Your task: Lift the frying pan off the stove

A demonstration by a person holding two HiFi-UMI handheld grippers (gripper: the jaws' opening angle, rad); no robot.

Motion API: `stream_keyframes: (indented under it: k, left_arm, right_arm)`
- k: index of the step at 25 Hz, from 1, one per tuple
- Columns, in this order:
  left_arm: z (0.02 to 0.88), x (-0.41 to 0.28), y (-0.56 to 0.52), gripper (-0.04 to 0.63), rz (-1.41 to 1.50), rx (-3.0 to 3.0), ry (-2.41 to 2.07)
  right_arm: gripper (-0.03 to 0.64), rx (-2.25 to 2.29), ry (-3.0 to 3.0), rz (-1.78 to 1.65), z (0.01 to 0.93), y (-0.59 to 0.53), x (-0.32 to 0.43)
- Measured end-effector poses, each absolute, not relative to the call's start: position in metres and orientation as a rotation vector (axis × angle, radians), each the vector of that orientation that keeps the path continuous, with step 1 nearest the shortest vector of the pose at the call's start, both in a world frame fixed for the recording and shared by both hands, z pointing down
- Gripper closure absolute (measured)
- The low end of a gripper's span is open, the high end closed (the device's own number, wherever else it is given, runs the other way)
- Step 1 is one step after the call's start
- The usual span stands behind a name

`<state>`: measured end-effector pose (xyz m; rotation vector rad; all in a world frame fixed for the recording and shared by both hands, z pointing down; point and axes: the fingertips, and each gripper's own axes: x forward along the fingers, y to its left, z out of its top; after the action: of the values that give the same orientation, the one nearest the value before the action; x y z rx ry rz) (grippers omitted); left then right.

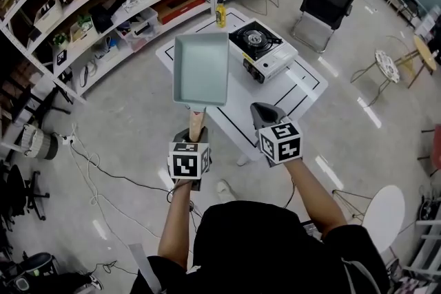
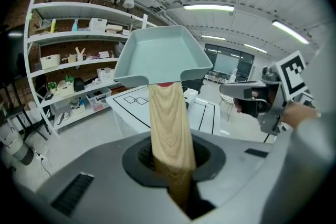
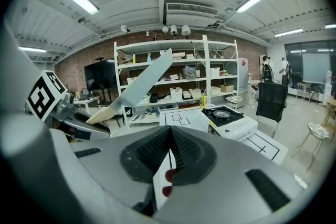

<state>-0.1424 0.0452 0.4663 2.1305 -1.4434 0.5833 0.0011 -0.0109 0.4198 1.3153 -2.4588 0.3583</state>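
A: Nearest first, at the bottom of the head view. What's the left hand-held gripper (image 1: 195, 131) doing?

B: Its jaws are clamped on the wooden handle (image 2: 169, 128) of the frying pan (image 1: 201, 69). The handle runs straight up out of the jaws.

A: And the right hand-held gripper (image 1: 266, 111)?

B: Just right of it, jaws closed together with nothing between them.

A: Where's the pan itself?

B: In the air at frame centre, a pale rectangular pan, clear of the portable gas stove (image 1: 262, 45). The stove sits just to its right on the white desk (image 1: 303, 89). From the right gripper view the pan tilts upward.

A: Beyond that?

B: A yellow bottle (image 1: 220, 12) at the desk's far edge, shelving (image 1: 103, 3) at upper left, and a black chair (image 1: 327, 0) at upper right.
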Motion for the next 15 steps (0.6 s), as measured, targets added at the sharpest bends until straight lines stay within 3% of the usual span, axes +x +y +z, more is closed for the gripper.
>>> stream_keyframes:
  k: [15]
  left_arm:
    - [0.459,-0.09,0.128,0.54,0.567,2.12,-1.487]
  right_arm:
    - [0.615,1.294,-2.516,0.338,0.415,0.076,0.051]
